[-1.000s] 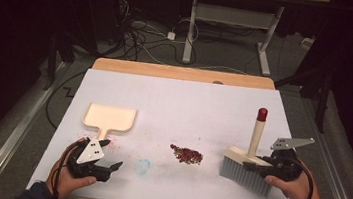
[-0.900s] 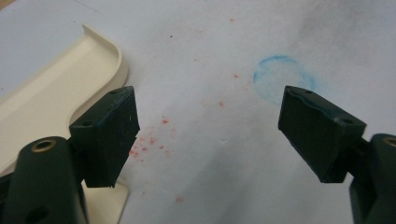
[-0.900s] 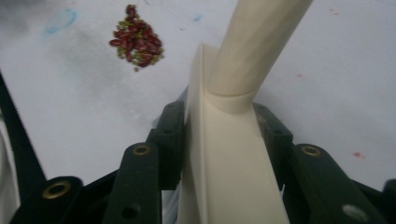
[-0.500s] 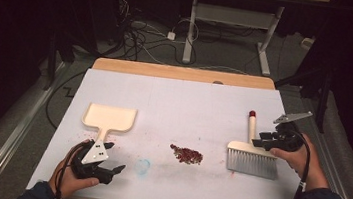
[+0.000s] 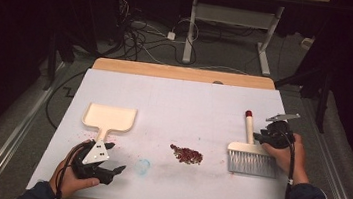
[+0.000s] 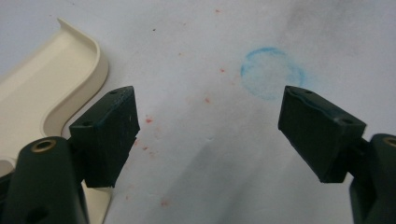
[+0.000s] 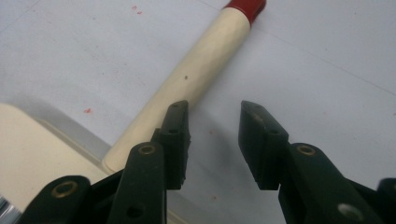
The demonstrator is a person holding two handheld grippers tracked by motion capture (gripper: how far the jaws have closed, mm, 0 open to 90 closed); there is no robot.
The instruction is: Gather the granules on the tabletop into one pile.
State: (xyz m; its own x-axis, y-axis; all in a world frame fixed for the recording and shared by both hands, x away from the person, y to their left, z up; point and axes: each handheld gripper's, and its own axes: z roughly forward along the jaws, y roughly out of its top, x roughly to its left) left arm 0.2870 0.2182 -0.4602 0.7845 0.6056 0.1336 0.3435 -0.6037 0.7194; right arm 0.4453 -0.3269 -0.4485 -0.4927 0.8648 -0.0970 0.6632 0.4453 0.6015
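Brush [image 5: 251, 156] looks light and stiff, with a smooth round handle that could roll or slip in the jaws; the mid-handle seems the best place to grip. It has a cream handle with a red tip, a cream head and grey bristles, and lies flat on the table [image 5: 189, 101], right of the crumbs [image 5: 186, 154]. Right gripper [image 7: 212, 140] sits just beside the handle, jaws parted and empty. Left gripper [image 6: 208, 135], jaws wide apart and empty, sits left of the crumbs, beside the dustpan [image 5: 109, 118].

left tongs [image 5: 115, 169] spread wide, right tongs [image 5: 259, 136] parted, both held low
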